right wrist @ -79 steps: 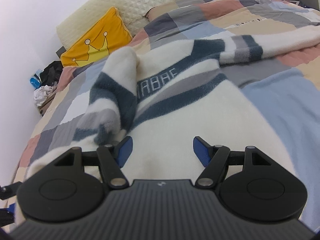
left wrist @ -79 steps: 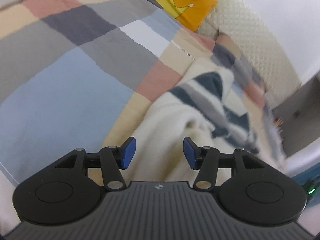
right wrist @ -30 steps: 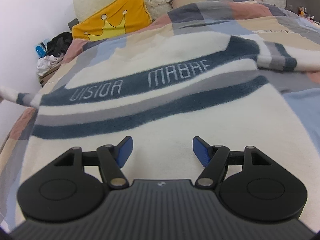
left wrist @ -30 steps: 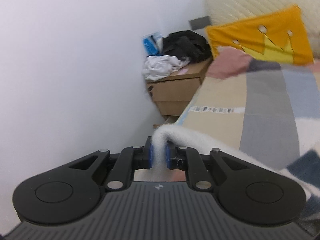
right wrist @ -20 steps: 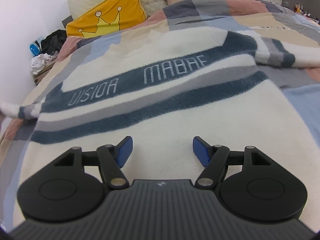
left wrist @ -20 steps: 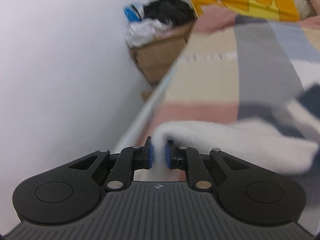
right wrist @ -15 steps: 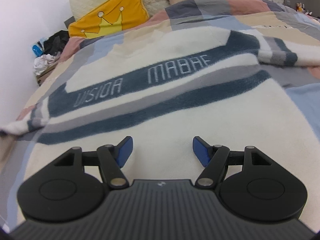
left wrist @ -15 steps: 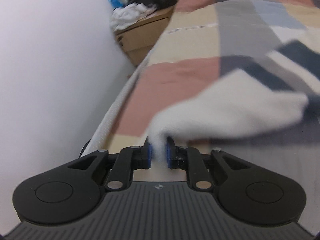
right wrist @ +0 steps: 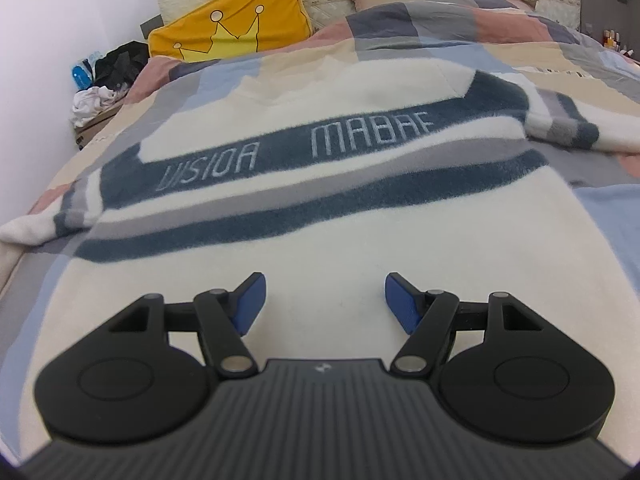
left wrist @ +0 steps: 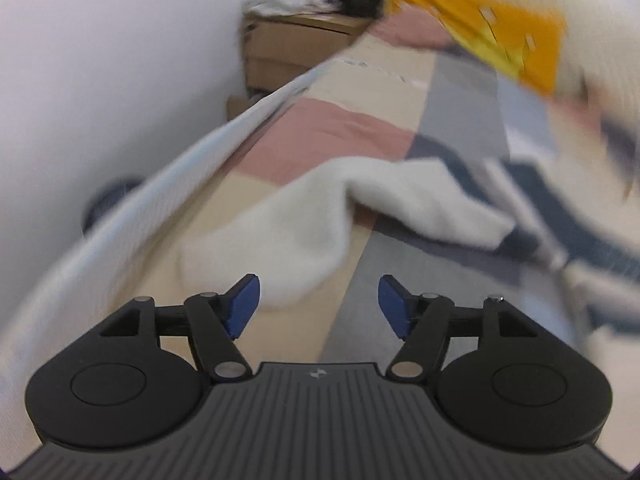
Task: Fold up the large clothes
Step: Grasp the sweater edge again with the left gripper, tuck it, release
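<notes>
Fleecy cream sweater with navy and grey stripes (right wrist: pixel 320 216) spread flat on patchwork quilt (right wrist: pixel 520 40). Soft, thick, limp; likely bulky at folds. Best pinch cuff of cream sleeve (left wrist: pixel 280 240). Left gripper (left wrist: pixel 319 306), right gripper (right wrist: pixel 325 304): both spread, empty.

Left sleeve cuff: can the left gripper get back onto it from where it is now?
Probably yes. The left gripper is open and empty, and the sleeve cuff lies loose on the bedspread just ahead of its fingers, with nothing between them.
</notes>
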